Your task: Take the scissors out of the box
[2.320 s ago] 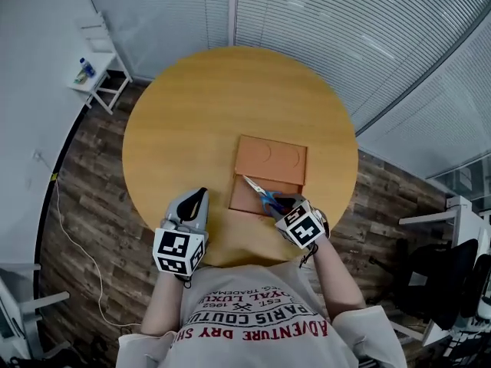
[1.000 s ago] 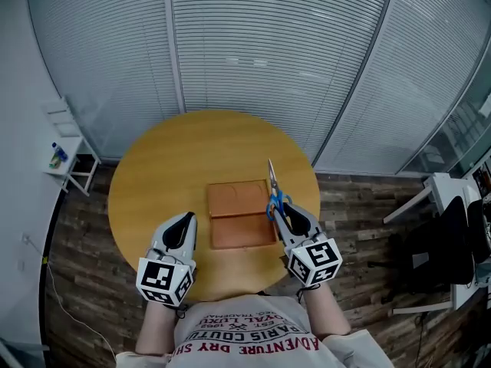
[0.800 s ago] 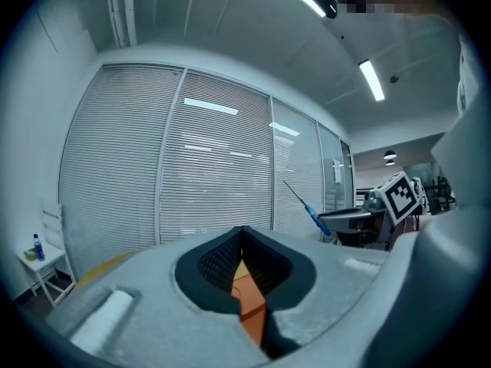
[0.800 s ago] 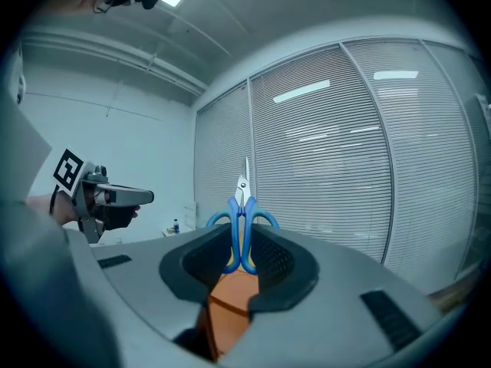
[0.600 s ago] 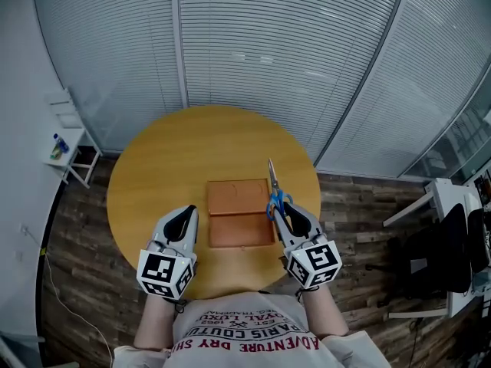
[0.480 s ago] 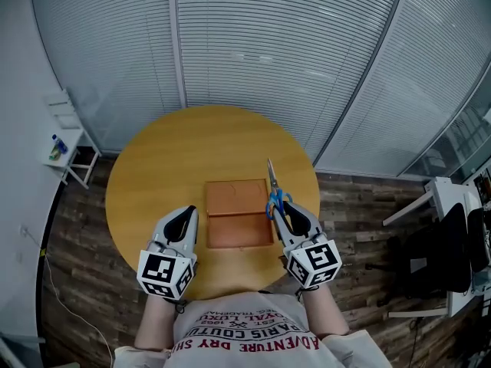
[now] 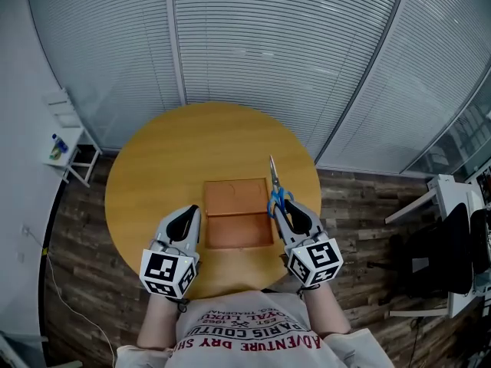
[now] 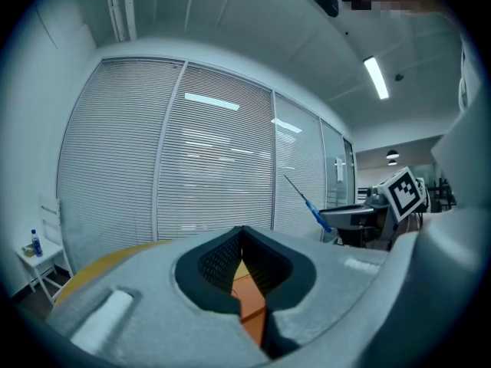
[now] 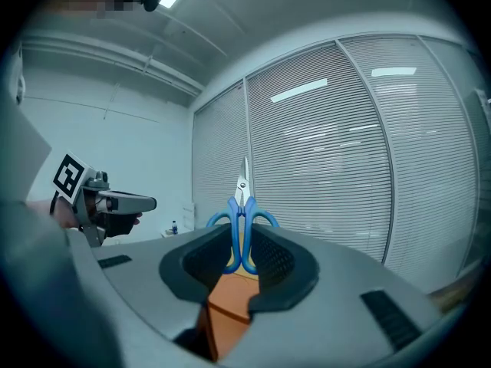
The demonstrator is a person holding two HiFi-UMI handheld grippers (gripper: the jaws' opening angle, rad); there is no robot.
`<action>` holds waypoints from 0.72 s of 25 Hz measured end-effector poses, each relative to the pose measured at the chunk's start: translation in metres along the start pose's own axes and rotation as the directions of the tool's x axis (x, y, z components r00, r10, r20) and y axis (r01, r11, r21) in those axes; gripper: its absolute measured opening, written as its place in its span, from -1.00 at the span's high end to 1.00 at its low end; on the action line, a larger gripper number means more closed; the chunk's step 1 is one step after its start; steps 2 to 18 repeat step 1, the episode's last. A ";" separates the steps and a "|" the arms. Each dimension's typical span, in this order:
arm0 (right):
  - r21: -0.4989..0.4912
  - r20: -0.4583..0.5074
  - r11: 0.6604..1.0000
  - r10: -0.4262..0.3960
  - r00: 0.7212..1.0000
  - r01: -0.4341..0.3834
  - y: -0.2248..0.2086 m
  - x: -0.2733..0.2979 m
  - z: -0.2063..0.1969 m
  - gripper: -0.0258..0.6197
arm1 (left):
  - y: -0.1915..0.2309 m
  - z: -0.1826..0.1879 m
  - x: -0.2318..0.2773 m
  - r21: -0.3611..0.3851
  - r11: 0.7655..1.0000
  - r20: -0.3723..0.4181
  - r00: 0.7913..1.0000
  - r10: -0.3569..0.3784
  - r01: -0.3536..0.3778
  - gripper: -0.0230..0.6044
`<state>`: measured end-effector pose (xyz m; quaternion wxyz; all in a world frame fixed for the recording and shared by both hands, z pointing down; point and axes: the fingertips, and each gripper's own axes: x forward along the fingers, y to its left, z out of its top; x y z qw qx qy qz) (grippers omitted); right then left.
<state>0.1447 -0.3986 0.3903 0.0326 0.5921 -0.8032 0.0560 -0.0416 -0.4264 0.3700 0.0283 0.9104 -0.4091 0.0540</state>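
An orange box (image 7: 238, 213) lies open in the middle of the round wooden table (image 7: 153, 167). My right gripper (image 7: 281, 208) hangs just past the box's right edge, shut on blue-handled scissors (image 7: 275, 194). Their blades point away from me. In the right gripper view the scissors (image 9: 242, 205) stand upright between the pads of the right gripper (image 9: 244, 244), above the box (image 9: 230, 297). My left gripper (image 7: 188, 219) hovers by the box's near left corner. In the left gripper view its jaws (image 8: 242, 232) meet at the tips with nothing between them.
Slatted blinds on glass walls curve round behind the table. A small white side table (image 7: 65, 140) with a bottle stands at the far left. Desks and a dark chair (image 7: 453, 244) stand at the right. The floor round the table is wood plank.
The scissors went from low over the box to beside its right edge, still in my right gripper. Over the last second my left gripper edged a little toward the box.
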 end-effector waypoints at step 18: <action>0.000 0.002 1.000 0.001 1.000 -0.001 0.000 0.001 0.000 0.65 | 0.000 -0.001 0.001 0.001 1.000 0.000 1.000 -0.001 0.001 0.90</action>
